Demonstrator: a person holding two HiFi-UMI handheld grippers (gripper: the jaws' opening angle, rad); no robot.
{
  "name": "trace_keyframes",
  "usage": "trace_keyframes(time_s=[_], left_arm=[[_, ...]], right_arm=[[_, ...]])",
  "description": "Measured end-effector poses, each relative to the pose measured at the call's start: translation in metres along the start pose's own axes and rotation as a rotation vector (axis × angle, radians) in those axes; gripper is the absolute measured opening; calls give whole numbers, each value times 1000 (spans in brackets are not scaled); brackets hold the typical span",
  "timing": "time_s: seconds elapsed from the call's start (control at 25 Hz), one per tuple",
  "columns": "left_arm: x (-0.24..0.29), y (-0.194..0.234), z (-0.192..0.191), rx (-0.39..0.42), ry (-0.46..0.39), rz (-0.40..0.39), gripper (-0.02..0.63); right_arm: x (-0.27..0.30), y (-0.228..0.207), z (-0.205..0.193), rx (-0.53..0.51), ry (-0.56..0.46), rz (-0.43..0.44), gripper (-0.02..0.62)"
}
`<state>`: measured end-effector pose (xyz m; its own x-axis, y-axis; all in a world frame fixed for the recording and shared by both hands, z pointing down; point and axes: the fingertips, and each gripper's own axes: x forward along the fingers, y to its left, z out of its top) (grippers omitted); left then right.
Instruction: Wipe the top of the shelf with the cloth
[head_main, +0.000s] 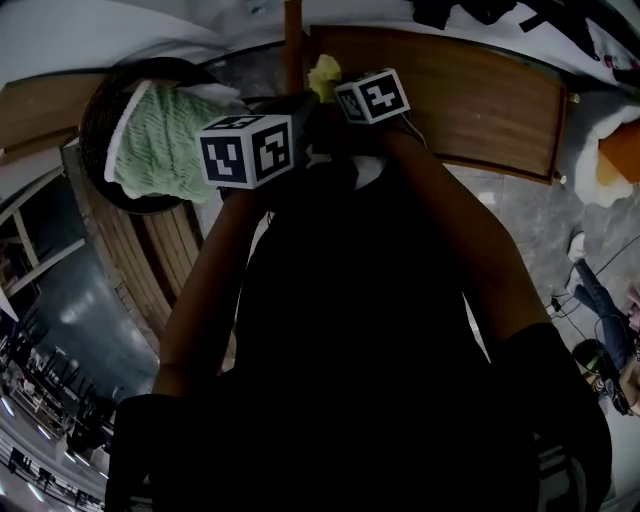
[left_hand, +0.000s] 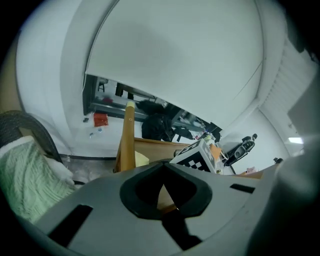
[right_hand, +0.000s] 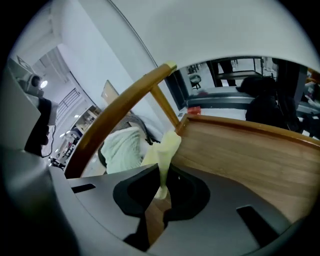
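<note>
Head view: both arms (head_main: 440, 250) stretched out forward, the left gripper (head_main: 285, 115) and right gripper (head_main: 335, 95) close together up near the top of the frame, marker cubes facing the camera. Little tuft of yellow cloth (head_main: 323, 75) poking out just past the right gripper, right by the wooden post (head_main: 292, 40) at the left end of the shelf (head_main: 470, 100). Can't tell from here whether cloth and wood actually touch. Off to the left, a dark round basket (head_main: 95, 120) with a pale green knitted towel (head_main: 160, 140) stuffed in it.

Left gripper view: jaws of the left gripper (left_hand: 162, 167) brought together at the tips, nothing pinched, only a sliver of wood showing through the gap behind them. Beyond that, the post (left_hand: 127, 135), a strip of the shelf (left_hand: 155, 147), and the right gripper's cube (left_hand: 197, 155) just to the right. Basket (left_hand: 30, 127) and green towel (left_hand: 25, 175) over on the left edge.

Right gripper view: jaws of the right gripper (right_hand: 159, 172) clamped on the cloth (right_hand: 169, 145), which sticks up out of them in a thin yellow strip, its top in front of the shelf's corner. Shelf board (right_hand: 240, 150) filling the right side, a curved wooden rail (right_hand: 115, 110) arching across the left, green towel (right_hand: 122, 147) under it
</note>
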<state>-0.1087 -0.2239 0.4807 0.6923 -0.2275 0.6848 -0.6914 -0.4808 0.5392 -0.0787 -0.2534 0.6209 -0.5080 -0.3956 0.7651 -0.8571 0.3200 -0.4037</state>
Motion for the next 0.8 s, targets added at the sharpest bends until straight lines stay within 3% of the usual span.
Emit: trace_keyframes(time_s=[0.4, 0.56, 0.8], left_arm=[[-2, 9, -7, 8, 11, -50, 11], [1, 3, -9, 13, 32, -63, 11], [18, -12, -17, 41, 79, -66, 11]], right_arm=[[29, 2, -20, -27, 81, -36, 44], [24, -3, -24, -75, 93, -48, 46], [4, -29, -38, -64, 109, -46, 46]])
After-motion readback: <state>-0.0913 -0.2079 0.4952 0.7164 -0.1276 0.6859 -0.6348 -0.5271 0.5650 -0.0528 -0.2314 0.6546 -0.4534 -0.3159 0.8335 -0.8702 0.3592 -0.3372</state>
